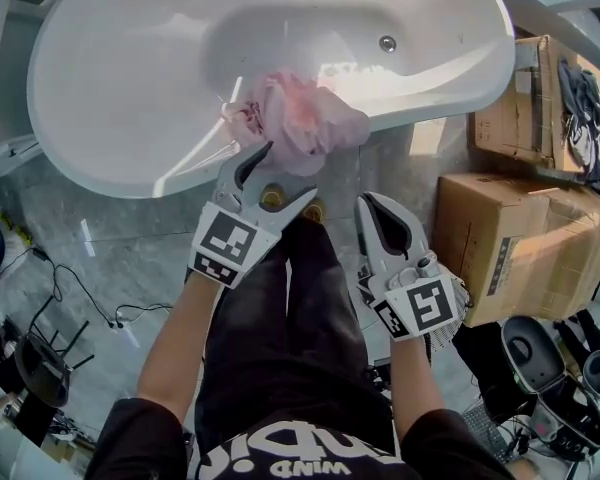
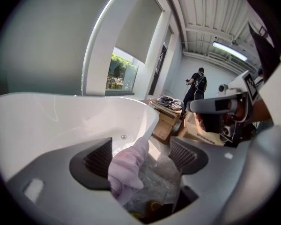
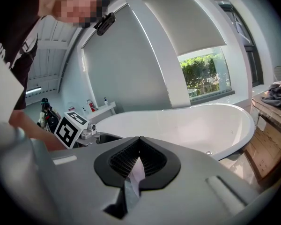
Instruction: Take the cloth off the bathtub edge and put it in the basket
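A pink cloth lies bunched over the near rim of the white bathtub. My left gripper is just below that rim, jaws spread wide. In the left gripper view the cloth hangs between the jaws, against the left pad and well apart from the right pad; my left gripper is open. My right gripper hangs to the right, apart from the cloth. Its jaws are shut in the right gripper view, with a thin pale sliver in the slit that I cannot identify.
Two cardboard boxes stand right of the tub, the far one with shoes on top. Cables trail over the tiled floor at left. Dark gear crowds the lower right. A person stands far off.
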Demonstrator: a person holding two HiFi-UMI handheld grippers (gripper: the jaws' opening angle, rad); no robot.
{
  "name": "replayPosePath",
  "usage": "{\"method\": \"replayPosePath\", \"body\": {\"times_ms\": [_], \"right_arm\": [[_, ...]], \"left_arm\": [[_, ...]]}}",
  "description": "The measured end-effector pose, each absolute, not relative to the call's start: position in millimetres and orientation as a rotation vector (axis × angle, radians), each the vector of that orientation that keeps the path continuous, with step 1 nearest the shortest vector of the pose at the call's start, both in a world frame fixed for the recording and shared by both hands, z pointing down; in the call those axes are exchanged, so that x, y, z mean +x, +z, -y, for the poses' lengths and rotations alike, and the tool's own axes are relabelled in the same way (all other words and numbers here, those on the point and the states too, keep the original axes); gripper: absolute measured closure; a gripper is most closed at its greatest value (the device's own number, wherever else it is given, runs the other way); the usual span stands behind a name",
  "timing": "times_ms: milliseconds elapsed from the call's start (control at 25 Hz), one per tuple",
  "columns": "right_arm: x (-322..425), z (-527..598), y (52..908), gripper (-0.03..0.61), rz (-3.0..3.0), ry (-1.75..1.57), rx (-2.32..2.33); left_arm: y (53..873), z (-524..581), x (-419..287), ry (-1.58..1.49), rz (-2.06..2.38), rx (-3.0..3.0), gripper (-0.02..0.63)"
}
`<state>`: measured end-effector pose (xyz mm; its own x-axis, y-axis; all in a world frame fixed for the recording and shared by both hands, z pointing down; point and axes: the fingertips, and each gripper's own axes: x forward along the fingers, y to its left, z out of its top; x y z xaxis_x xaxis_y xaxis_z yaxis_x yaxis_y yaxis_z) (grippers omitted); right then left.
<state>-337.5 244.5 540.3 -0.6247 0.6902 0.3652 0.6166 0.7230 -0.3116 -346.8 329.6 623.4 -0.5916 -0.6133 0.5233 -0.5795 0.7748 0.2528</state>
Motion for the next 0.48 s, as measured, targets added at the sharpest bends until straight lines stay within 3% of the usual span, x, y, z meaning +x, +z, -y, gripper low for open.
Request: {"method": "replayPosePath", "body": {"times_ms": [480], "right_arm": [[-337.2, -249.2, 552.2, 0.569, 2.426, 0.217, -1.017]], "left_arm": [[665.3, -336.9, -351.1, 0.154, 2.259, 0.926, 0.244]]}}
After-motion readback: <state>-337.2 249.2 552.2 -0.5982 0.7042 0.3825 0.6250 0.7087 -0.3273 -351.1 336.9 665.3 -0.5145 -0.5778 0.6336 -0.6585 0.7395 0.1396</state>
